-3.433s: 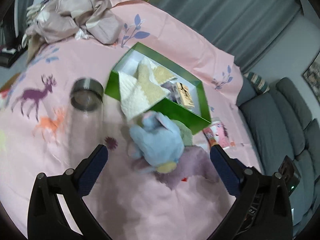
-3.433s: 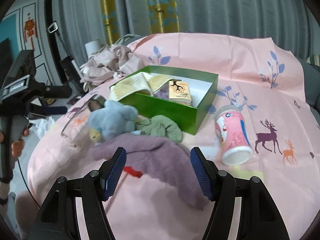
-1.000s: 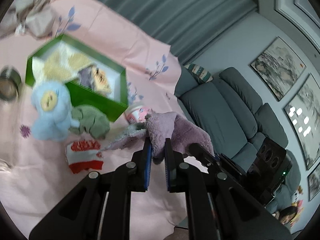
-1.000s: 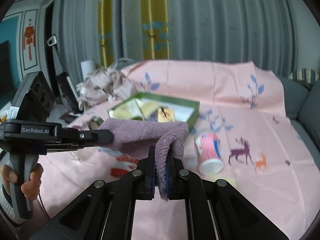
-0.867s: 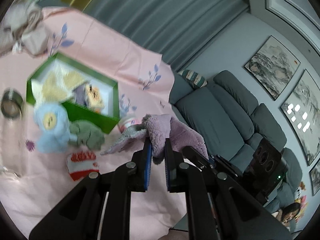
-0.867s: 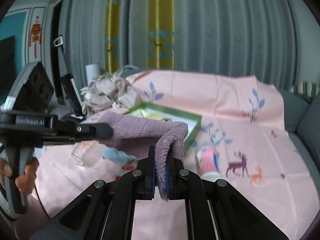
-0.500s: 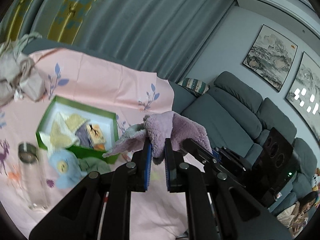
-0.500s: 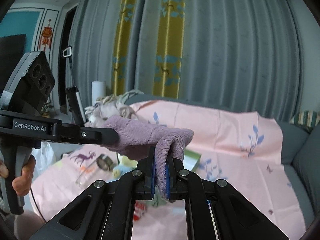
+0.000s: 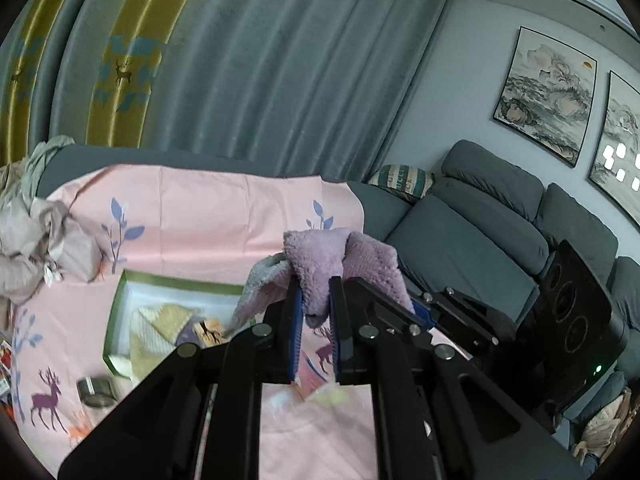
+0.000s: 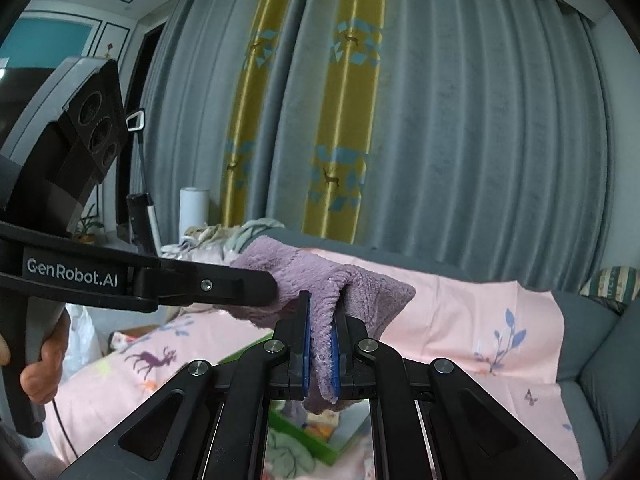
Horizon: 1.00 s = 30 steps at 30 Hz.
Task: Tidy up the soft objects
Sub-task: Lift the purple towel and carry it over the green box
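Towels: one purple towel point(image 9: 320, 264) | grippers clamping it: two | box point(image 9: 120, 320): one

The left wrist view looks along its own left gripper point(image 9: 313, 312), slightly downward, over the pink cloth point(image 9: 208, 216) toward the grey curtain point(image 9: 280, 80) at the top and the sofa point(image 9: 480, 236) at the right of the frame. The right wrist view looks along the right gripper point(image 10: 320, 340), nearly level, to the same curtain. Both views are very near to the purple towel point(image 10: 320, 276), which they share at the centre. Each gripper appears in the other's view.
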Each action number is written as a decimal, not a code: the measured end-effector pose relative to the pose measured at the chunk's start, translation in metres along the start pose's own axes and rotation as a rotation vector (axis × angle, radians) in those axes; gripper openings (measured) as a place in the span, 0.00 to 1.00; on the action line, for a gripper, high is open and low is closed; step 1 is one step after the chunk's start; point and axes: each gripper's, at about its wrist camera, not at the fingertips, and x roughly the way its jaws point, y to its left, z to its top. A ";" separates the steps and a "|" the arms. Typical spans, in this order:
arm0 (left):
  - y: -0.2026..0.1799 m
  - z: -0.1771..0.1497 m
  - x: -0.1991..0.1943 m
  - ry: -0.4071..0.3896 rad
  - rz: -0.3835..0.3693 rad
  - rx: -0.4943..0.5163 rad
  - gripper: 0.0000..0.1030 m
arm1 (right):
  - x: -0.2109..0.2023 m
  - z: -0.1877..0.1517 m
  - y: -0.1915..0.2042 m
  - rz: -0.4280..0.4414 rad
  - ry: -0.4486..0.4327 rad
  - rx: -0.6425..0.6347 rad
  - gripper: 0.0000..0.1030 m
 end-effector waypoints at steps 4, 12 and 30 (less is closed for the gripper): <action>0.012 0.013 0.013 0.000 0.010 -0.018 0.08 | 0.019 0.009 -0.003 0.001 -0.002 -0.006 0.08; 0.060 0.000 0.065 0.075 0.068 -0.086 0.08 | 0.087 -0.020 -0.009 0.039 0.106 0.044 0.08; 0.144 -0.064 0.159 0.286 0.164 -0.222 0.08 | 0.190 -0.126 -0.014 0.081 0.407 0.078 0.08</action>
